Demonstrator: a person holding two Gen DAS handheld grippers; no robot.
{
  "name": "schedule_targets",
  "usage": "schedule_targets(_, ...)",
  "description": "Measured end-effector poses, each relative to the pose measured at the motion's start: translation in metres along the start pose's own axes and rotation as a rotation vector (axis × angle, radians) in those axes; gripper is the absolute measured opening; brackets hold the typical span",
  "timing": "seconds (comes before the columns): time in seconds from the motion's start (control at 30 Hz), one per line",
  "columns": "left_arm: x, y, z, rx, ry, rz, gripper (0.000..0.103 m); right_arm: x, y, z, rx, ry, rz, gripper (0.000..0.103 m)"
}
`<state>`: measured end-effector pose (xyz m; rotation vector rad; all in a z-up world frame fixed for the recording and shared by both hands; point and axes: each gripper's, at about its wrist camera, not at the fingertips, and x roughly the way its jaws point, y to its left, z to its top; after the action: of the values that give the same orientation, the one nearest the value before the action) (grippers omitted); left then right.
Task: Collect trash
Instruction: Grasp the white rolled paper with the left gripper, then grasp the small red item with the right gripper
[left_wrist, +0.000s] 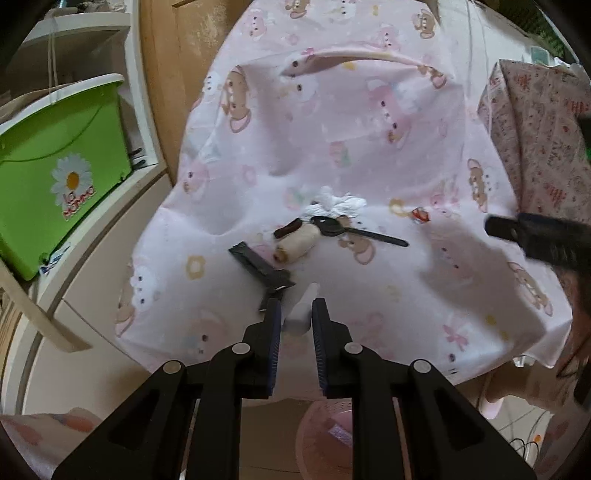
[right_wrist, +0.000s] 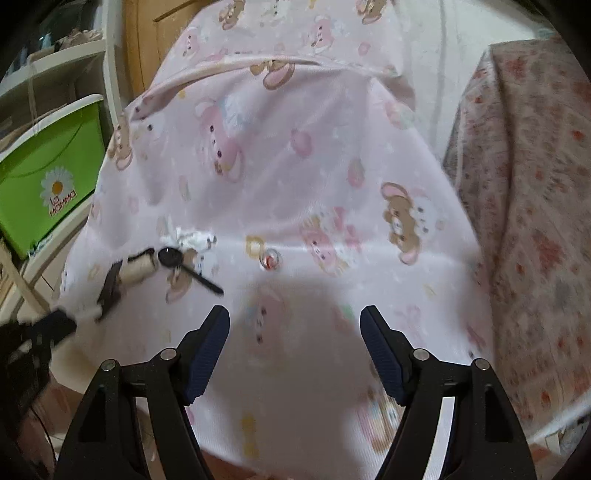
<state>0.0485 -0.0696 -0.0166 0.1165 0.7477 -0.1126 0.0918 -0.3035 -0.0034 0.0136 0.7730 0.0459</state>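
Note:
Trash lies on a table under a pink bear-print cloth (left_wrist: 332, 147): a crumpled white tissue (left_wrist: 338, 203), a black plastic spoon (left_wrist: 351, 232), a beige roll (left_wrist: 297, 245), a dark flat wrapper (left_wrist: 258, 264) and a small red-and-clear candy wrapper (left_wrist: 421, 215). My left gripper (left_wrist: 297, 314) is shut on a small white piece (left_wrist: 303, 310) at the table's near edge. My right gripper (right_wrist: 294, 321) is open and empty above the cloth, with the candy wrapper (right_wrist: 271, 258) ahead of it and the spoon (right_wrist: 188, 267) to its left.
A pink basket (left_wrist: 328, 435) sits on the floor below the left gripper. A green bin with a daisy (left_wrist: 55, 177) stands on a white shelf at left. A floral-covered block (right_wrist: 528, 221) rises at the table's right. A wooden door (left_wrist: 177, 74) is behind.

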Motion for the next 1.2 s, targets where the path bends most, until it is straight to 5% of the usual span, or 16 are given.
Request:
schedule_targets(0.1, 0.003, 0.007, 0.000, -0.037, 0.009, 0.002, 0.016, 0.029, -0.002, 0.018, 0.043, 0.064, 0.083, 0.075)
schedule_targets(0.2, 0.004, 0.013, -0.001, -0.058, 0.004, 0.008, 0.016, 0.054, 0.005, 0.031, 0.027, 0.068, 0.060, 0.073)
schedule_targets(0.53, 0.005, 0.018, 0.001, -0.082, 0.003, 0.001, 0.016, 0.110, 0.032, 0.044, -0.090, 0.134, -0.009, 0.037)
schedule_targets(0.67, 0.002, 0.017, 0.001, -0.078, -0.004, -0.007, 0.016, 0.117, 0.031, 0.044, -0.063, 0.154, 0.010, 0.014)
schedule_targets(0.83, -0.001, 0.019, 0.000, -0.084, -0.006, -0.002, 0.016, 0.105, 0.026, 0.043, -0.047, 0.119, 0.051, 0.006)
schedule_targets(1.2, -0.027, 0.014, 0.006, -0.071, -0.040, -0.026, 0.016, 0.017, 0.024, 0.018, -0.041, 0.011, 0.147, 0.006)
